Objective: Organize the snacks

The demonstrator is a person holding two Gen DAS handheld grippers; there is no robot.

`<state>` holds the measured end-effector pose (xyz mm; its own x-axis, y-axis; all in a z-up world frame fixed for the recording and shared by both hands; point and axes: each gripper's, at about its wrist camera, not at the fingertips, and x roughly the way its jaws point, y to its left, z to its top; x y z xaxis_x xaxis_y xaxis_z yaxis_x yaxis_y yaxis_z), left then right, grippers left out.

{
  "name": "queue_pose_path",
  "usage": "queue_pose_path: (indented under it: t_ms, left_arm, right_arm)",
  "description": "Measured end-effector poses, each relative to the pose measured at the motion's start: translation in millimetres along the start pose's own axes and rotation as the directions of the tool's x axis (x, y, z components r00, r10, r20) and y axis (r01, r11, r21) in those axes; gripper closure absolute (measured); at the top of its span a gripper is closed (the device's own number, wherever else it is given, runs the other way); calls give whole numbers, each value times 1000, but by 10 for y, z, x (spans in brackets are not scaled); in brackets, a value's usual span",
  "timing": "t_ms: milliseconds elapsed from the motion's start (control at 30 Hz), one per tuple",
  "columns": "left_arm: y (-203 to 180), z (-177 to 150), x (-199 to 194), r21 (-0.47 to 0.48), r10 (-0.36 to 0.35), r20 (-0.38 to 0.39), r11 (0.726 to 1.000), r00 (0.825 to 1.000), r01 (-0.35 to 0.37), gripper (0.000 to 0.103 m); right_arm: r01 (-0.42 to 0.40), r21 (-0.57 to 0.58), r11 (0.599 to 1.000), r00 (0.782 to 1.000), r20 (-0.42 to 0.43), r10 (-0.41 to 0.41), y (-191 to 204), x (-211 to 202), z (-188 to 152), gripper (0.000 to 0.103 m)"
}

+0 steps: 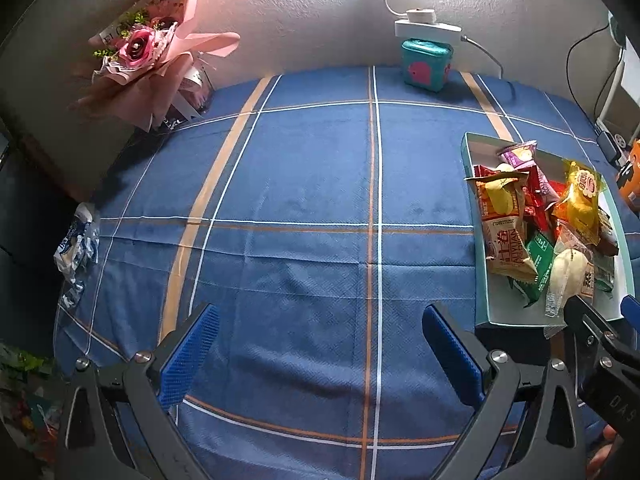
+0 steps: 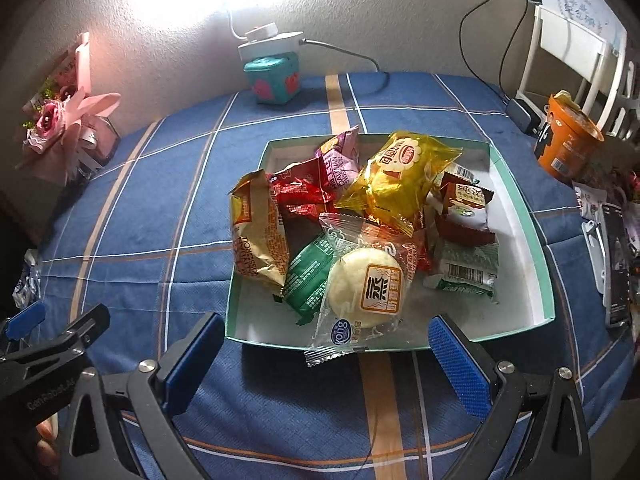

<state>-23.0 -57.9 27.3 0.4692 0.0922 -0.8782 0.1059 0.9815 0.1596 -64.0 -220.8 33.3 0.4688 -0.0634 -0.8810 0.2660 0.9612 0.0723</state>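
Snacks piled in a shallow teal-rimmed box straight ahead of your right tongs, which stand spread wide with nothing between the blue pads; your left tongs are likewise wide apart and empty, over bare blue checked cloth on the counter, with the box off to their right.

Nearest your right tongs lies a clear-wrapped white bun; its wrapper tail hangs over the near rim of the box, between the two pads. Risks, as judged from this position:

- pinching only that loose film would likely let the bun slip or tear the seal; the soft bun itself could be crushed by a hard squeeze;
- the box looks light, so a pad catching its near rim could drag or tip it and spill the heap;
- the yellow pack rides high on the pile, resting on red wrappers; disturbing those beneath it may send it sliding over the rim;
- the tan packet leans against the wall of the box on the left of your right tongs and may topple out if nudged;
- one crumpled blue-and-white wrapper sits at the counter's edge far left of your left tongs; a clumsy reach could push it off;
- your two tongs sit close together, so crossing paths risks a collision.
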Motion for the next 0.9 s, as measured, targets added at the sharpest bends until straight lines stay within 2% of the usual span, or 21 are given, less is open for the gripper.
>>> queue_pose_path:
  t_ms: [433,900]
  left_arm:
    - [83,-66,-118,-6,-10,30,1000,999,10,2]
    - [63,-52,-142,-6,-23,38,1000,999,23,2]
  right_arm:
    - [29,-2,1000,999,34,-29,-12,-206,-38,0]
    - [14,16,1000,999,49,-15,-51,-249,-45,0]
